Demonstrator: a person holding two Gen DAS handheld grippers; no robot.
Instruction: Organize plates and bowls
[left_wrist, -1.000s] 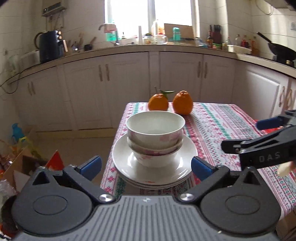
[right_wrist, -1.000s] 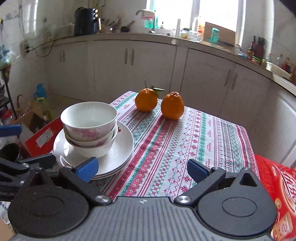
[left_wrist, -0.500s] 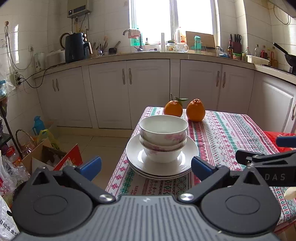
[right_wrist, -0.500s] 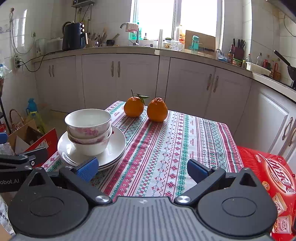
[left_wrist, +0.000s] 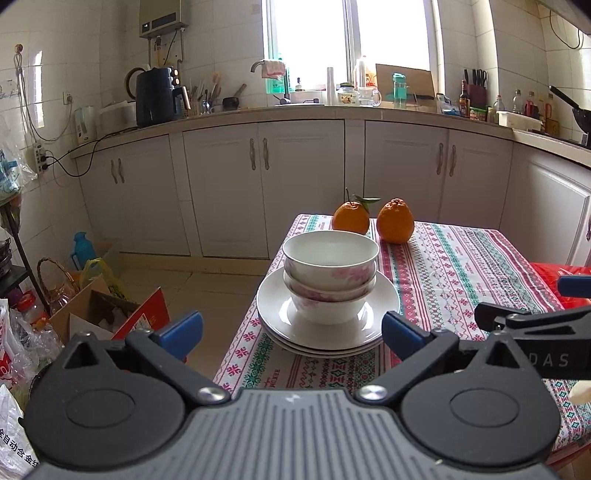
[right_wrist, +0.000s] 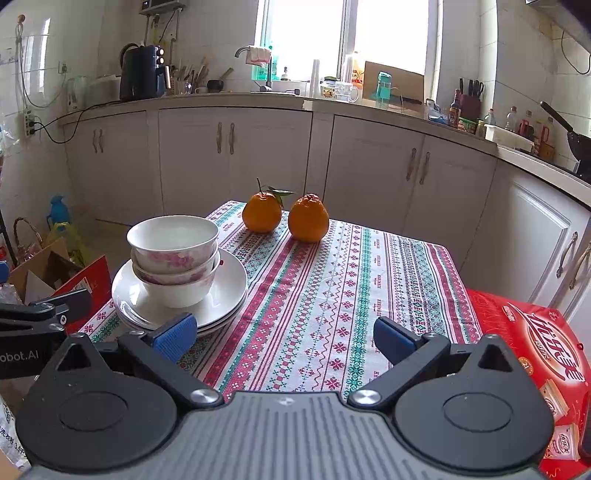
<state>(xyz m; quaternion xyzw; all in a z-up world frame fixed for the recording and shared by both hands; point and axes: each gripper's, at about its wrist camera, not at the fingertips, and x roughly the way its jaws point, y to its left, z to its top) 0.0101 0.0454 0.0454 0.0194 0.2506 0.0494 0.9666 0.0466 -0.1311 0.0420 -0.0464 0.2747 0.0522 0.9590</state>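
Three nested white bowls with pink flowers (left_wrist: 330, 273) (right_wrist: 173, 254) stand on a stack of white plates (left_wrist: 328, 325) (right_wrist: 225, 295) at the near left corner of a table with a patterned cloth (left_wrist: 461, 266) (right_wrist: 332, 295). My left gripper (left_wrist: 291, 328) is open and empty, held back from the stack, just short of the table's near edge. My right gripper (right_wrist: 284, 334) is open and empty, over the near edge of the table, right of the stack. Each gripper shows at the edge of the other's view.
Two oranges (left_wrist: 371, 221) (right_wrist: 286, 218) sit at the far end of the table. A red snack box (right_wrist: 532, 350) lies at the right. Cardboard boxes and bags (left_wrist: 96, 314) crowd the floor at the left. Kitchen cabinets (left_wrist: 258, 184) stand behind.
Both grippers have pulled back and up from the stack, so the bowls and plates look smaller and farther. Both stayed open and empty.
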